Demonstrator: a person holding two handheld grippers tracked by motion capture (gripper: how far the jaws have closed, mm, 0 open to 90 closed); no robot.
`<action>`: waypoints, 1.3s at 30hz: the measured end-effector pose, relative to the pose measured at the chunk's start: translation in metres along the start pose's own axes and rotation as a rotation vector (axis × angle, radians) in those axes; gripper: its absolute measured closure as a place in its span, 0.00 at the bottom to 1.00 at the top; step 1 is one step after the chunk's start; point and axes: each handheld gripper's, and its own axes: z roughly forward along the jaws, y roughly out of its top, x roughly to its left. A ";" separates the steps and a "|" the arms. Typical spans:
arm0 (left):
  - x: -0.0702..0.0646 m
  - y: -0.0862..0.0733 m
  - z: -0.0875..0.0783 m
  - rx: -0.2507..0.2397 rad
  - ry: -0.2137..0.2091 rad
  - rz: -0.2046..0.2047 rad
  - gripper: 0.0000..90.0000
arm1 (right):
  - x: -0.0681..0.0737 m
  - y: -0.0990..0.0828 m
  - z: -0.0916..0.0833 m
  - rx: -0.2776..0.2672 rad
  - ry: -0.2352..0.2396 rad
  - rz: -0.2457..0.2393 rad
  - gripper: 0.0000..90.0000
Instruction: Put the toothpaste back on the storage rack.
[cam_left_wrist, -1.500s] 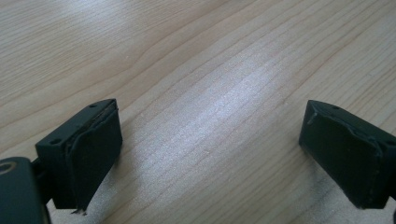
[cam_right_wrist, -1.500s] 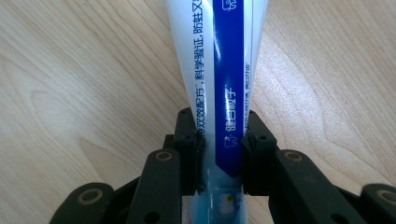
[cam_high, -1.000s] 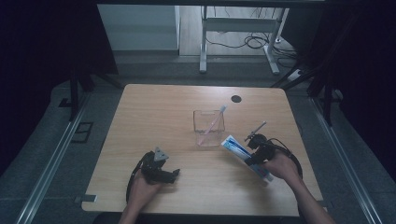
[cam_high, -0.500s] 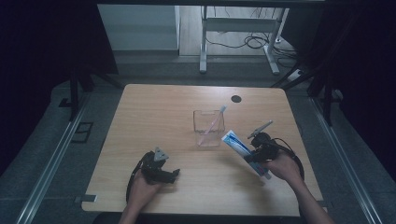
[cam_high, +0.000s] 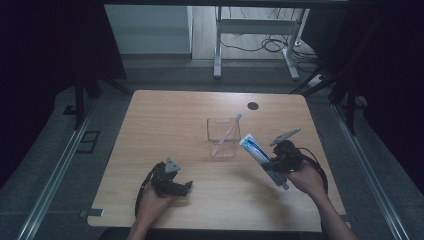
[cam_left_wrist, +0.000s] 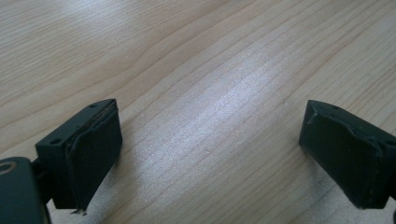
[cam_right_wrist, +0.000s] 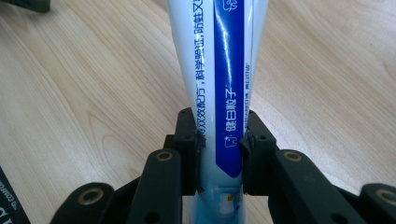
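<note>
Work in hand: a toothpaste tube (cam_high: 261, 159) is carried by the right gripper (cam_high: 278, 161) above the table (cam_high: 165, 120), just right of a clear cup (cam_high: 223, 138); judged as a move toward dropping the tube into the cup beside the toothbrush (cam_high: 228, 132).

Right gripper: jaws clamped on the tube's lower body, one pad on each flat side, as the right gripper view shows (cam_right_wrist: 219, 154). Gripping low leaves most of the tube's length free ahead of the jaws, which would suit feeding it end-first into an opening.

Tube position: lifted off the wood, tilted, its far end pointing up and left toward the cup rim; near the cup but apart from it.

Left gripper: rests low at the near-left of the table (cam_high: 172, 182), well apart from the cup. Jaws spread wide with nothing between them, bare wood beneath (cam_left_wrist: 210, 140). Judged as parked, keeping out of the way.

Tube material: soft glossy plastic, white with a blue band and printed characters; flattened oval in section, so it pinches readily and may slip or buckle under a hard squeeze.

Cup: transparent, squarish, straight walls, open top; light and likely to tip if nudged.

Toothbrush: thin pinkish handle leaning diagonally, head sticking out over the far-right rim. It takes up part of the opening.

Table: pale wood grain, matte with a soft sheen; a small dark round disc (cam_high: 253, 105) near the far edge.

Jaw pads: black, blocky, with a slightly ragged rubbery facing.
</note>
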 end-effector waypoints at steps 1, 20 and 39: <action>0.000 0.000 0.000 0.000 0.000 0.003 0.07 | 0.001 0.000 -0.001 -0.004 0.001 0.002 0.80; 0.000 0.000 0.000 0.000 0.000 0.003 0.07 | 0.006 0.012 -0.017 -0.156 0.004 -0.003 0.80; 0.000 0.000 0.000 0.001 0.000 0.003 0.07 | 0.008 0.023 -0.026 -0.306 0.011 0.020 0.80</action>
